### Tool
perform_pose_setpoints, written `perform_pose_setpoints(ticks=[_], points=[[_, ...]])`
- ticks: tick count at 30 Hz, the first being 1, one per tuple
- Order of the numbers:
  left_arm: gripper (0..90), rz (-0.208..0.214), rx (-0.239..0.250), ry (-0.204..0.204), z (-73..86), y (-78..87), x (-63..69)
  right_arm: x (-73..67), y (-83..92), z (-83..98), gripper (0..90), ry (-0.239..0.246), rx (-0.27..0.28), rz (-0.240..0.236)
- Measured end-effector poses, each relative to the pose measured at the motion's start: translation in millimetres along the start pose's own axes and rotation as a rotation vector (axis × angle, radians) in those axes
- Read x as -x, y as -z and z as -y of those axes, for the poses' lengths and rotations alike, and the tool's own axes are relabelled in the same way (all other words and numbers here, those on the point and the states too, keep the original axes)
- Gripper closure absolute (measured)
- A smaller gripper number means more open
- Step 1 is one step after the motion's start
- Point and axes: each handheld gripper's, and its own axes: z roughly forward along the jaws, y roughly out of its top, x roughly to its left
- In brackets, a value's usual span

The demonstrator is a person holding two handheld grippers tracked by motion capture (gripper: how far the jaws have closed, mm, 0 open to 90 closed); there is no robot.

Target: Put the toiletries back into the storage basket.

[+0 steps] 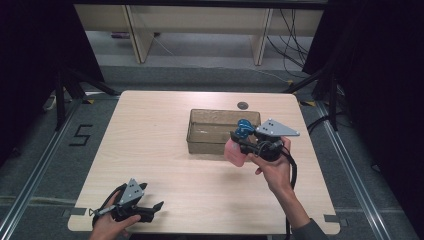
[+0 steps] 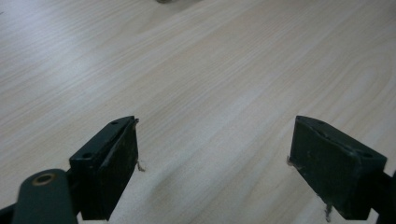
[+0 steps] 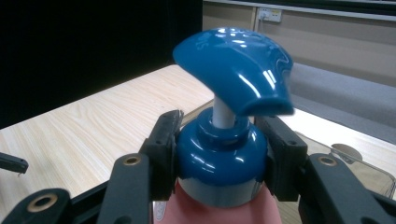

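My right gripper (image 1: 242, 141) is shut on a pink pump bottle (image 1: 234, 152) with a blue pump head (image 1: 243, 126), held above the table beside the front right of a clear plastic bin (image 1: 218, 116). In the right gripper view the jaws clamp the blue collar (image 3: 219, 156) of the pink pump bottle (image 3: 215, 207), and the pump head (image 3: 236, 67) stands above them. My left gripper (image 1: 156, 210) rests near the table's front left edge, open. The left gripper (image 2: 212, 163) has bare wood between its jaws.
The light wooden table (image 1: 150, 150) has a small round grommet (image 1: 243, 105) behind the bin. Dark tripod stands flank the table. Desk legs and cables lie on the floor beyond the far edge.
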Motion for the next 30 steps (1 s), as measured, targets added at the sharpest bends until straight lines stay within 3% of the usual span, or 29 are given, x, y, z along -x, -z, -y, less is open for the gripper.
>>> perform_pose_setpoints(ticks=[3, 4, 5, 8, 11, 17, 19, 20, 21, 25, 27, 29, 30], points=[[15.1, 0.0, 0.019, 0.025, -1.0, -0.8, 0.9, 2.8, -1.3, -3.3, 53.5, 0.012, -0.001, 0.008], [15.1, 0.001, 0.007, 0.004, -0.9, 0.2, -0.2, 2.7, -1.9, -4.6, 53.5, -0.002, -0.001, 0.013], [15.0, -0.005, -0.005, -0.003, -0.1, 0.8, -0.2, 6.7, -2.9, -7.5, 53.5, 0.014, 0.008, 0.024], [15.1, -0.004, 0.002, 0.017, -0.4, 0.2, 0.2, 9.0, -4.2, -10.0, 53.5, -0.007, 0.016, 0.008], [15.0, -0.004, -0.004, 0.004, 0.0, 0.9, 0.0, 13.5, -4.4, -15.0, 53.5, 0.007, 0.026, 0.041], [15.1, -0.008, 0.005, 0.02, 0.5, 0.6, 0.4, 25.1, -8.1, -20.8, 53.5, -0.008, 0.033, 0.05], [15.1, -0.015, -0.001, 0.003, -0.3, 0.9, -2.0, 28.4, -8.4, -21.1, 53.5, -0.017, 0.029, 0.065], [15.1, -0.006, 0.023, 0.027, -0.8, -0.3, -0.3, 30.4, -8.8, -21.1, 53.5, -0.02, 0.025, 0.067], [15.1, -0.008, 0.005, 0.009, -1.1, 1.2, -0.8, 31.1, -9.8, -21.0, 53.5, -0.026, 0.029, 0.082], [15.0, -0.006, 0.002, 0.017, -0.1, 0.3, -0.2, 38.1, -14.5, -21.0, 53.5, -0.046, 0.018, 0.083], [15.1, -0.014, 0.0, -0.008, -0.9, 0.6, -1.9, 42.3, -16.7, -21.1, 53.5, -0.037, 0.02, 0.095], [15.0, -0.007, -0.002, 0.009, 0.1, 1.5, -0.1, 45.2, -19.3, -20.7, 53.5, -0.055, 0.019, 0.107], [15.0, -0.008, -0.003, -0.008, -0.5, 1.9, -2.2, 47.4, -20.7, -20.7, 53.5, -0.058, 0.013, 0.108]])
